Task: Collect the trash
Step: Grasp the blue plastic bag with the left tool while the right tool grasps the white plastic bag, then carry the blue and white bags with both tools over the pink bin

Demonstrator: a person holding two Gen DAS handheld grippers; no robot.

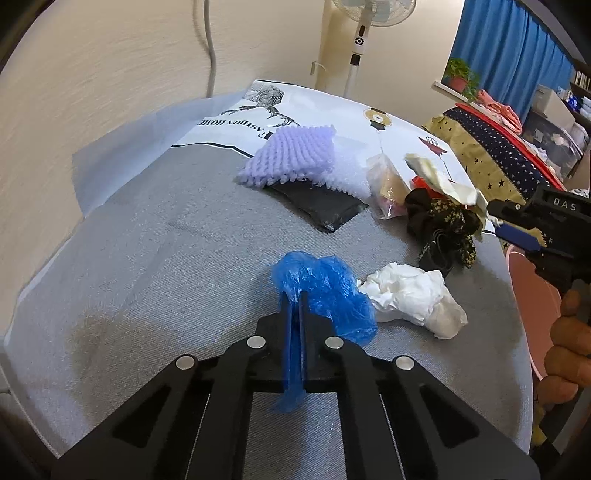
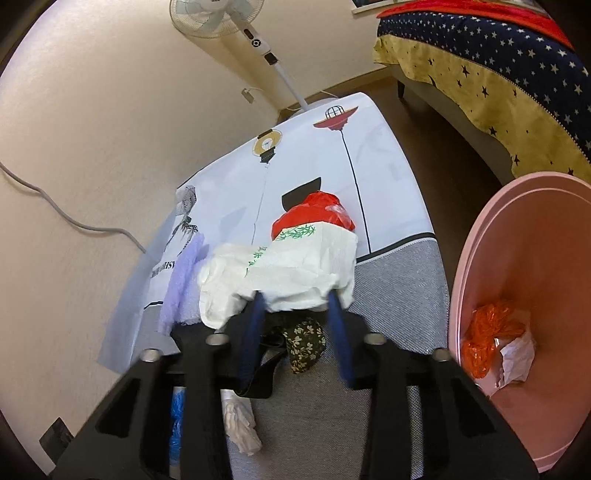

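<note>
My left gripper (image 1: pixel 294 297) is shut on a crumpled blue plastic bag (image 1: pixel 328 291) that lies on the grey tablecloth (image 1: pixel 147 258); a strip of the blue plastic hangs back between the jaws. A crumpled white tissue (image 1: pixel 410 295) lies just right of the bag. My right gripper (image 2: pixel 296 300) is shut on a crumpled white paper wrapper with green print (image 2: pixel 295 266), held above a red plastic bag (image 2: pixel 314 214) and a black floral cloth (image 2: pixel 304 343). In the left wrist view the right gripper (image 1: pixel 496 221) comes in from the right, with a hand below it.
A pink bin (image 2: pixel 480 258) stands off the table's right edge, with orange plastic and paper (image 2: pixel 491 339) inside. Purple bumpy foam (image 1: pixel 291 155), a black pouch (image 1: pixel 321 206) and a clear bag (image 1: pixel 384 184) lie further back. A fan (image 2: pixel 218 14) and a bed (image 2: pixel 498 74) stand beyond.
</note>
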